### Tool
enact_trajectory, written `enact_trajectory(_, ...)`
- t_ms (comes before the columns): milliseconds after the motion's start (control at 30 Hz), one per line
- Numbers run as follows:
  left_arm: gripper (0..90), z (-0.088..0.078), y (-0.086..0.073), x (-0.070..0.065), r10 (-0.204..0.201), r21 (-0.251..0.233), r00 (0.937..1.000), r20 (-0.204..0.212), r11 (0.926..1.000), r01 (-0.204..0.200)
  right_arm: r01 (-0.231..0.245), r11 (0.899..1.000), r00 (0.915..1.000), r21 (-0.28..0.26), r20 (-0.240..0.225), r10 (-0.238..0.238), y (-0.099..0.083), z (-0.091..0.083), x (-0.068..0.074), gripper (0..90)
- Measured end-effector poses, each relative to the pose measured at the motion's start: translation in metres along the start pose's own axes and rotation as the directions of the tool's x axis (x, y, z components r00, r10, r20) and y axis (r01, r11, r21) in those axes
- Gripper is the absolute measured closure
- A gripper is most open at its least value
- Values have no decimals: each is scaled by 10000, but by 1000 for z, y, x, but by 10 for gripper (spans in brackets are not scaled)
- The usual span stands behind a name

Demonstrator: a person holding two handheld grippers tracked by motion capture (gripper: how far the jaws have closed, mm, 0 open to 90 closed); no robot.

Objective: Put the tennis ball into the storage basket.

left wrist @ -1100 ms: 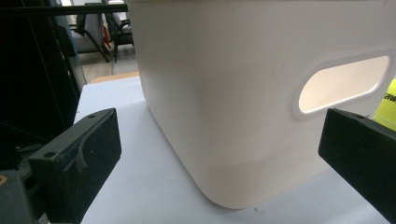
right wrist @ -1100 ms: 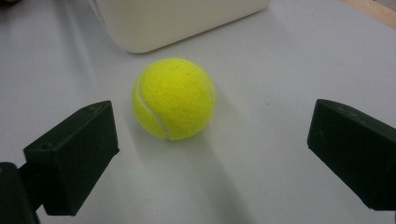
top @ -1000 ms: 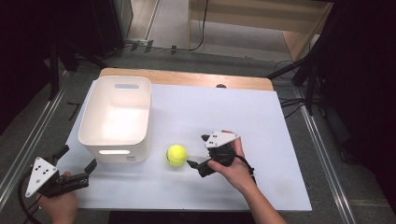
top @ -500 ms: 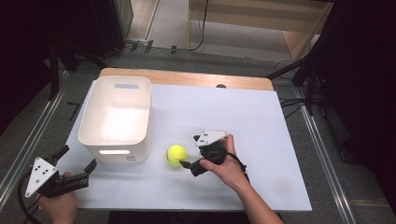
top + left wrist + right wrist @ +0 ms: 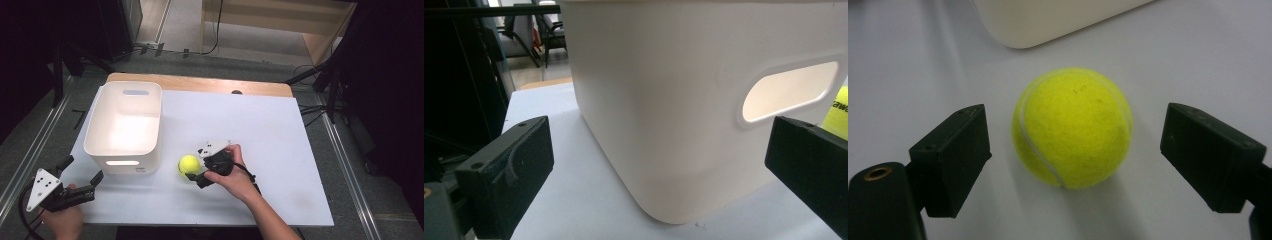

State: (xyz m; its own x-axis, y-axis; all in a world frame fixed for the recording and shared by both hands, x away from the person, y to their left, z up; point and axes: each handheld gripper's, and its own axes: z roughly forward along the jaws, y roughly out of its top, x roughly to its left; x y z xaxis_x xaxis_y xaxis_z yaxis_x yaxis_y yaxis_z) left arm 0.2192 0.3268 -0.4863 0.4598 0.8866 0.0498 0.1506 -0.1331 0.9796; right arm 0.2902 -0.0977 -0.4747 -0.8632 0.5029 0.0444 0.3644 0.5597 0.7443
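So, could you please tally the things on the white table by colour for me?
Yellow: 1, the tennis ball
White: 1, the bin
Black: 2, the left gripper and the right gripper
Total: 4

bin [image 5: 125,132] blocks left of ball [image 5: 189,164] | open table [image 5: 260,125] right, behind

Bright overhead light washes the table [image 5: 280,130] white, surroundings dark. The bin [image 5: 124,125] glows inside. A soft shadow lies under the ball [image 5: 1072,127], sharp between the slightly blurred jaws.
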Motion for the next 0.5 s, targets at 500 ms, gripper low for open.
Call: enact_trajectory(500, 0, 0, 0, 0, 0, 4, 10000, 6, 10000, 0, -340, 9968, 9994, 717, -39, 344, 1, 20, -2, 121)
